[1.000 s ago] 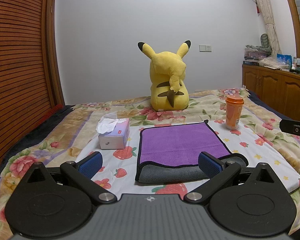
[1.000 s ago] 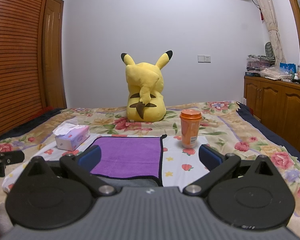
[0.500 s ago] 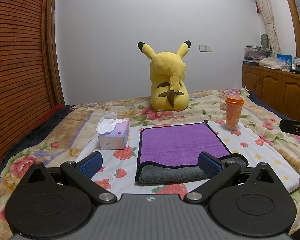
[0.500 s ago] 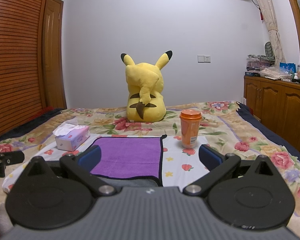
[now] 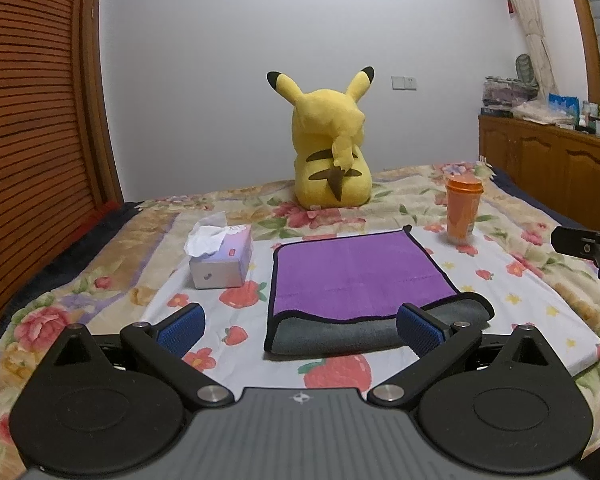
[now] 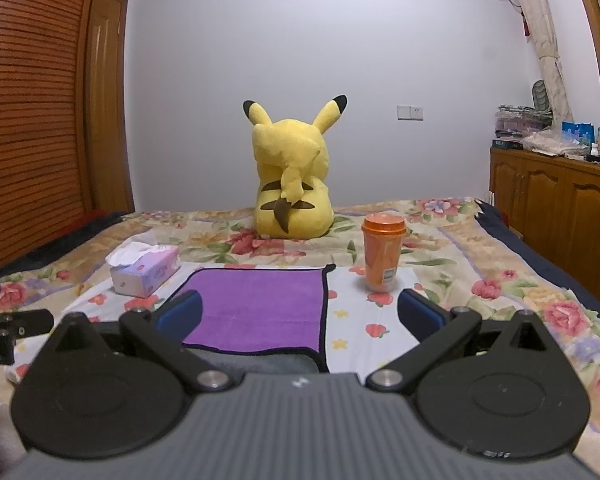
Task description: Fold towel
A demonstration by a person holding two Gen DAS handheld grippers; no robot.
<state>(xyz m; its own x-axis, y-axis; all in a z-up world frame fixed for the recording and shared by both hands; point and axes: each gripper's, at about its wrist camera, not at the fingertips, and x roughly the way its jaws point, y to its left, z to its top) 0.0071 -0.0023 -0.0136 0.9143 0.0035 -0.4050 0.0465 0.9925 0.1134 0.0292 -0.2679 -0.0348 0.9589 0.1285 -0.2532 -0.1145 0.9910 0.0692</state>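
A: Left wrist view first. Where is the towel?

B: It lies flat on the bed, in the middle, purple side up. The near edge is turned over, so the gray side shows there.

A: Is anyone holding it?

B: No. The left gripper has its jaws wide apart, and nothing is between them. The right gripper is spread wide too, and it is empty. Both hang just in front of the near edge.

A: So what step is this?

B: I think one fold is done and the next grab has not begun. Each gripper needs to pinch a near corner, lift it, and carry it over to the far edge.

A: What sits around the towel?

B: A tissue box is to its left. An orange cup is to its right. A yellow plush toy sits behind it.

A: Has anything changed since one second ago?

B: Nothing I can see. The towel and both grippers are in the same spots.
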